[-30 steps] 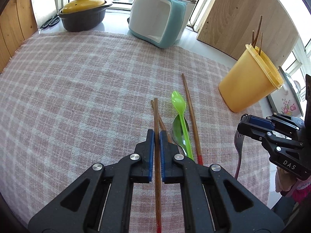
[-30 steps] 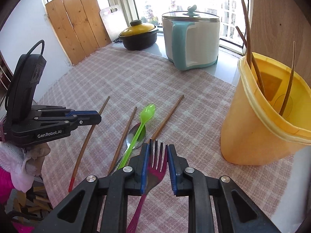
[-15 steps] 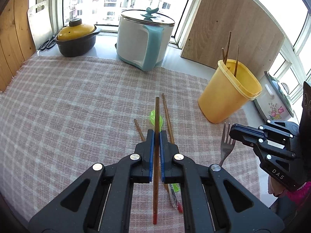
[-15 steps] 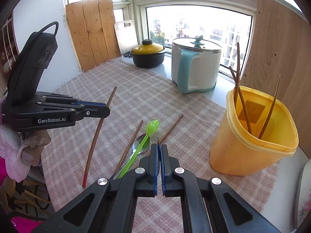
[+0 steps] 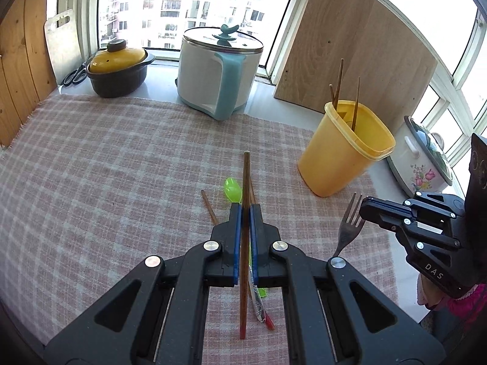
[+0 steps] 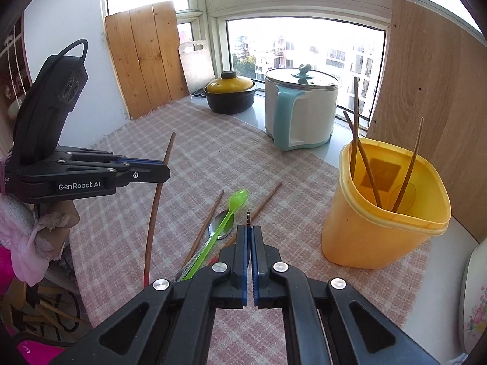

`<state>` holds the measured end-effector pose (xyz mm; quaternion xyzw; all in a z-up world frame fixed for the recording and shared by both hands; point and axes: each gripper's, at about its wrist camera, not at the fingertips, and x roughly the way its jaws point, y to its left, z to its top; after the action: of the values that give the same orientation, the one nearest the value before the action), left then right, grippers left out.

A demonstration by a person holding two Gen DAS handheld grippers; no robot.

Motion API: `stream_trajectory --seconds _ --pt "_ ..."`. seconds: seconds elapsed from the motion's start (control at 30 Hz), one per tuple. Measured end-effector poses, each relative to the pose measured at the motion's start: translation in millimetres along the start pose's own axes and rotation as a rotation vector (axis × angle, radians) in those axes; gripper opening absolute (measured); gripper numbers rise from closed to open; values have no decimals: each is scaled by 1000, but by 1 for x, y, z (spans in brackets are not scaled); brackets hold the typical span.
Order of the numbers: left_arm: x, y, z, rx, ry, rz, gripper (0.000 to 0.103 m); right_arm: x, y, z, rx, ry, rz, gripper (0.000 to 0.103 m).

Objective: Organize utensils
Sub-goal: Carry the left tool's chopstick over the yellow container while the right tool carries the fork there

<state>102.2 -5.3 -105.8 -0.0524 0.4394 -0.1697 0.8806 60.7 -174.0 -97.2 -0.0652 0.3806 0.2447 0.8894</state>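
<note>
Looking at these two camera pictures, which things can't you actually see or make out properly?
- Fork handle: left view, hidden behind the left gripper frame; right view shows only tine tips above the right gripper.
- Metal spoon handle: both views, covered by the green spoon and gripper bodies.
- Chopstick lower ends inside the yellow cup: hidden by its wall.
- Flowered pot: cut off by the picture edge.

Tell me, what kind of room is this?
Most likely a home kitchen corner by a window. A yellow-lidded pot and a white and blue cooker stand by the glass, and a yellow tub holds chopsticks on a checked cloth.
</note>
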Motion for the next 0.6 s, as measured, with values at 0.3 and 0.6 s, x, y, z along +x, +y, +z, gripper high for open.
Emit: stream_trajectory --seconds 0.3,0.6 --pt "-18 -22 15 42 -54 -16 3 -21 -11 11 4 -43 -37 0" --pt "-26 -47 36 75 -102 -44 3 -52 -26 27 -15 -86 -65 0"
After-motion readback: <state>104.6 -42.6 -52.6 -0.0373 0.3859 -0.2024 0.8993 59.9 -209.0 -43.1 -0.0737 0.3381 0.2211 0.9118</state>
